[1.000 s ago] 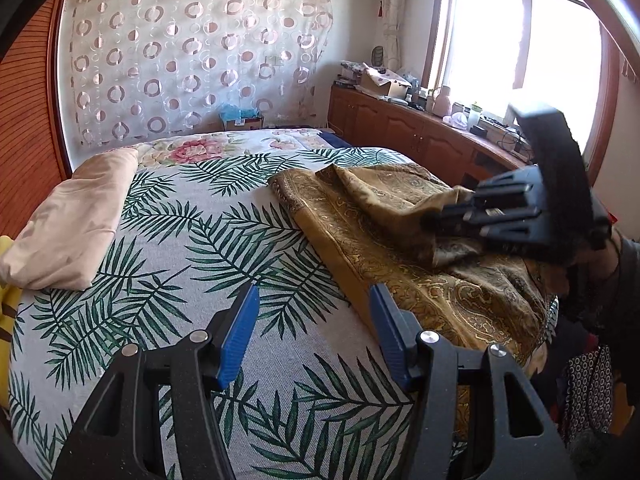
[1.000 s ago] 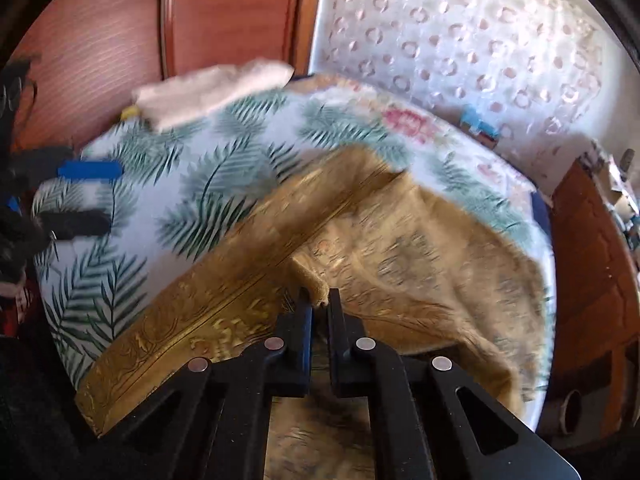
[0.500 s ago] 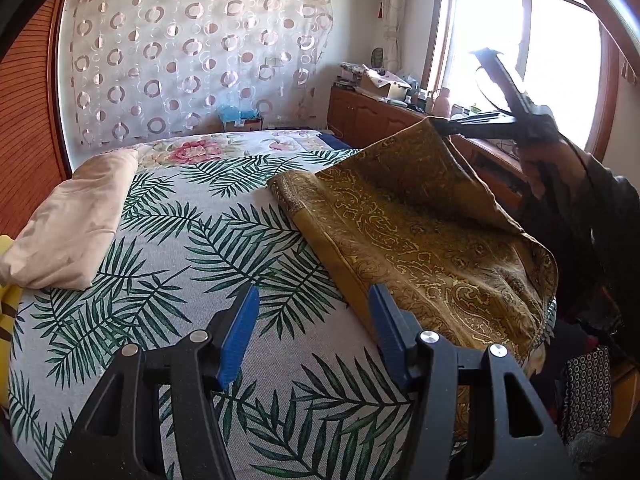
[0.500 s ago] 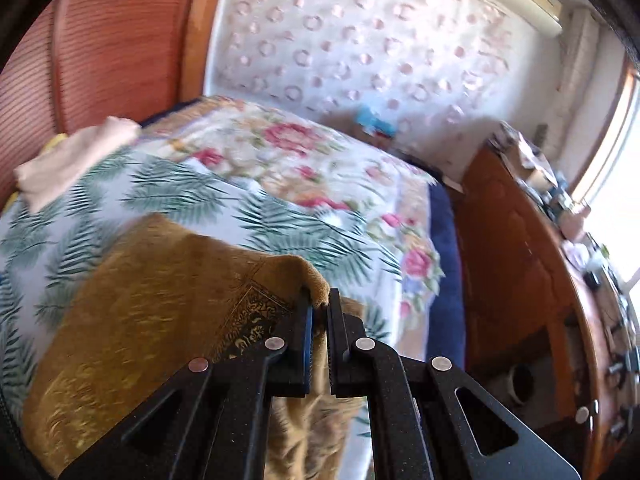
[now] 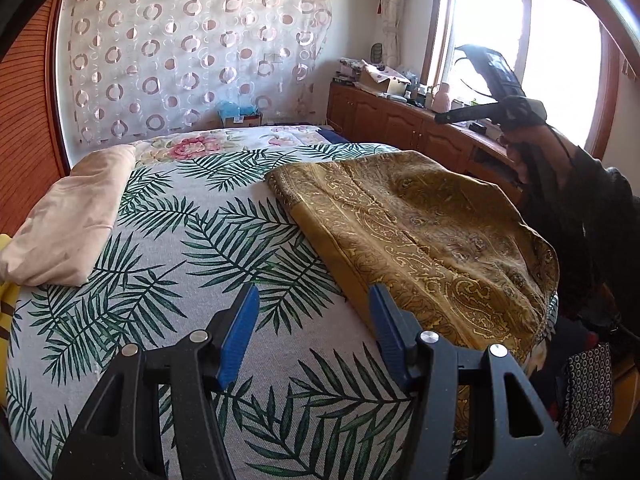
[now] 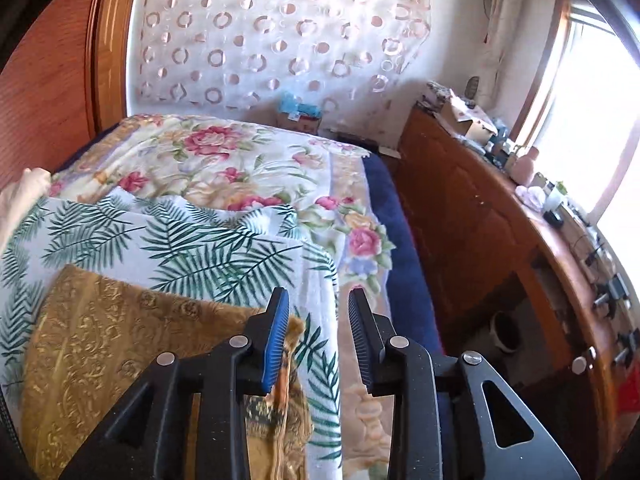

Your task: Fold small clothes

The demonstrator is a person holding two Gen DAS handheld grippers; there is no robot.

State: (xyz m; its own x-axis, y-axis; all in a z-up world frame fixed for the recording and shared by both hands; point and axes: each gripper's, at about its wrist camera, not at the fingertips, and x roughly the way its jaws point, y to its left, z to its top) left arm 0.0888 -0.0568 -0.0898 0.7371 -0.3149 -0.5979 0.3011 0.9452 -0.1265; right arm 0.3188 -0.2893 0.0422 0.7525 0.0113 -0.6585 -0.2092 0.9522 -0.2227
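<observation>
A mustard-gold paisley cloth lies spread on the right side of the bed; it also shows in the right wrist view at lower left. My left gripper is open and empty, low over the palm-leaf bedspread, just left of the cloth's near edge. My right gripper is open and empty above the cloth's far right corner. In the left wrist view the right gripper is held high above the cloth's far side, apart from it.
The palm-leaf bedspread covers the bed. A folded beige cloth lies at the left edge. A floral blanket lies at the bed's far end. A wooden cabinet with clutter runs along the right under the window.
My right gripper opened and let go of the gold cloth's corner. The lifted cloth dropped flat onto the bed. The left gripper stayed still.
</observation>
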